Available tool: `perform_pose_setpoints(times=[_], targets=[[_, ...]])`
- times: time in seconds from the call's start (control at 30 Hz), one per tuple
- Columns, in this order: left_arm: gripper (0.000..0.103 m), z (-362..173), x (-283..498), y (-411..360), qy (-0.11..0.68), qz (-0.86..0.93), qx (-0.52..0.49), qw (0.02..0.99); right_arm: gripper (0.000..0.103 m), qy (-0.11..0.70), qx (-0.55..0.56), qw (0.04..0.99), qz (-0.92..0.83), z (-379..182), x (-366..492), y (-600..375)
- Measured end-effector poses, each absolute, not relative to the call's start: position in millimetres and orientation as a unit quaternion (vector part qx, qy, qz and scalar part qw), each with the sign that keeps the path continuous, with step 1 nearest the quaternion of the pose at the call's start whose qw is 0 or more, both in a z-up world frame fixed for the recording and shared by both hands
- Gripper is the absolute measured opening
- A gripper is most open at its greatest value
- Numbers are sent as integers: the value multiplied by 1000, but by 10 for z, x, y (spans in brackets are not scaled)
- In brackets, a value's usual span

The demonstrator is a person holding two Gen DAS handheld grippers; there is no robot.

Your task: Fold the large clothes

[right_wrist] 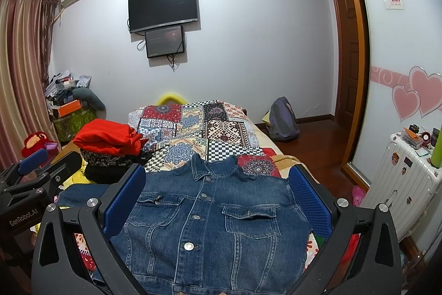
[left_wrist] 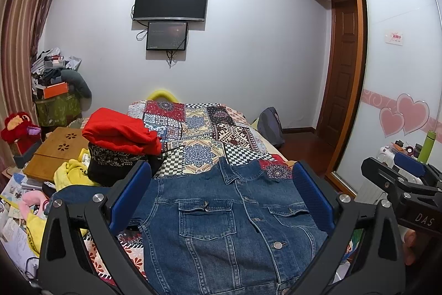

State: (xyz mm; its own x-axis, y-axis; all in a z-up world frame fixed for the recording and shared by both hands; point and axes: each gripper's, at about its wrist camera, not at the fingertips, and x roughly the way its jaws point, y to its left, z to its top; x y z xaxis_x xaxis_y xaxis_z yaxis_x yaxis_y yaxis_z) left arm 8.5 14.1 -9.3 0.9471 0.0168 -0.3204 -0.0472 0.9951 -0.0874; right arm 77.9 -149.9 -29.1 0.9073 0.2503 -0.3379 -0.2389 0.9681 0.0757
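A blue denim jacket (left_wrist: pixel 221 226) lies flat, front up and buttoned, collar pointing away, on the patchwork bedspread (left_wrist: pixel 204 126). One sleeve stretches out to the left (left_wrist: pixel 74 194). My left gripper (left_wrist: pixel 221 179) is open and empty, hovering above the jacket's chest. My right gripper (right_wrist: pixel 218 181) is also open and empty above the jacket (right_wrist: pixel 215 226), beside the left one. The right gripper shows at the right edge of the left wrist view (left_wrist: pixel 397 176); the left gripper shows at the left edge of the right wrist view (right_wrist: pixel 41 165).
A stack of folded clothes, red (left_wrist: pixel 121 130) on top of black patterned, sits on the bed left of the jacket. Yellow cloth and clutter (left_wrist: pixel 69 173) lie further left. A white suitcase (right_wrist: pixel 400 184) stands at the right. A backpack (right_wrist: pixel 283 119) sits on the floor.
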Motion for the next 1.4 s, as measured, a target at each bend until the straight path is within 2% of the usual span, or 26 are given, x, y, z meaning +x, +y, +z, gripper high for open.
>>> perform_pose_setpoints(times=[0.93, 1.13, 1.4], targets=[[103, -150, 280, 304, 173, 37, -56, 983, 103, 199, 11, 972, 129, -350, 1003, -1450], [103, -193, 506, 596, 183, 84, -65, 977, 103, 219, 1, 967, 131, -409, 1245, -1378], [103, -403, 808, 1357, 205, 187, -86, 957, 103, 256, -15, 959, 119, -568, 1671, -1269]])
